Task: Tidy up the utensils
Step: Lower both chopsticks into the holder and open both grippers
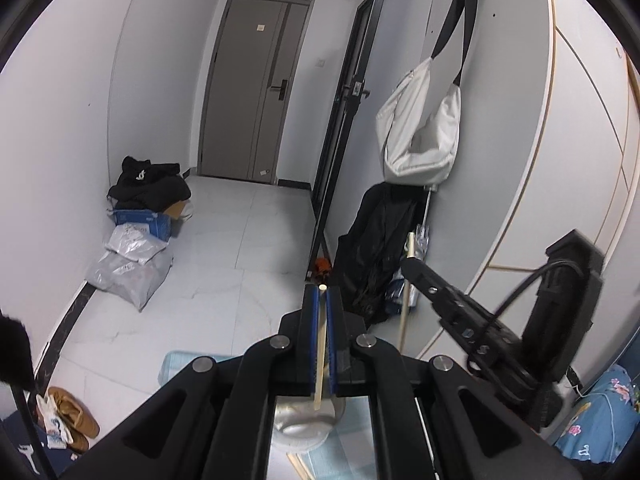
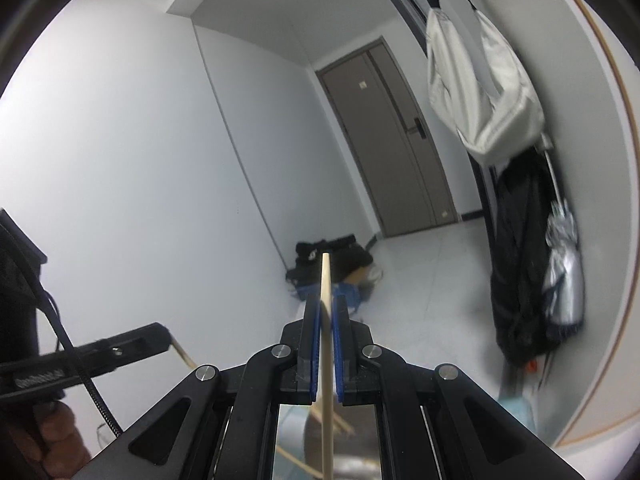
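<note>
My left gripper (image 1: 322,290) is shut on a pale wooden chopstick (image 1: 320,356) that runs along the fingers and ends over a shiny metal cup (image 1: 304,420) below. My right gripper (image 2: 326,300) is shut on another wooden chopstick (image 2: 326,344) that sticks up past the fingertips. In the left wrist view the right gripper (image 1: 408,264) appears at right with its chopstick (image 1: 406,300) hanging down. In the right wrist view the left gripper (image 2: 166,334) appears at lower left with its chopstick (image 2: 184,356). More chopsticks (image 2: 332,420) lie below beside the cup (image 2: 352,460).
A grey door (image 1: 252,92) stands at the far end of a white tiled floor (image 1: 224,264). Black clothes on boxes (image 1: 148,196) and plastic bags (image 1: 128,264) sit by the left wall. A white bag (image 1: 420,128) and black garments (image 1: 376,248) hang at right. Shoes (image 1: 72,416) lie lower left.
</note>
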A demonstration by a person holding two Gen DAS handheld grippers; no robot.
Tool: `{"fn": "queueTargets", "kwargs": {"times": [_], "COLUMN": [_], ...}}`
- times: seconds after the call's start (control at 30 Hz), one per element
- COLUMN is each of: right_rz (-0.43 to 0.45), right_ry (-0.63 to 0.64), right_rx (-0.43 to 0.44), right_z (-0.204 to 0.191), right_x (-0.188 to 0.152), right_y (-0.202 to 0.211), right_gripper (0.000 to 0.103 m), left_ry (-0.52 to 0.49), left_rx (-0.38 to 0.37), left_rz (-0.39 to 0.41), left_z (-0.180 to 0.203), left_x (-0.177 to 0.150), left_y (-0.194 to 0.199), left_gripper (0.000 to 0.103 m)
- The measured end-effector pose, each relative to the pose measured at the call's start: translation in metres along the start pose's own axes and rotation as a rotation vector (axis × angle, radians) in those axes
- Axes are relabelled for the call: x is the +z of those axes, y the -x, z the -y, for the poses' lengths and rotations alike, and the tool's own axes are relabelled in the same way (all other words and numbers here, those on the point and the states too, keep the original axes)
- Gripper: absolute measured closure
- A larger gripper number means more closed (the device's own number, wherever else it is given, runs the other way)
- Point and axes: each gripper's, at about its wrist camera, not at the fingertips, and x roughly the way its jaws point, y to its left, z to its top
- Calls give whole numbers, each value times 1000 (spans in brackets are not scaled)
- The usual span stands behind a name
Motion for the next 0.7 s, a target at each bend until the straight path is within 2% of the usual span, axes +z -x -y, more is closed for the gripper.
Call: {"fn": "queueTargets", "kwargs": {"times": [0.27,0.5,0.7], "right_rz": [66,94,127], "right_ry": [-50,-133,-102], "right_rx": [-86,-182,-235], "right_z": [16,38,37], "right_x": [12,-6,-24], "right_y": [-51,-91,-107], "right_gripper": [98,98,98], "left_ry": [-16,-18,-2], "left_rx": [16,16,-5], "left_rz": [-10,-67,-111], "left_z": [-15,-34,-45], "left_x": [16,16,8], "left_y": [-30,-60,-78], "left_gripper": [102,102,102]}}
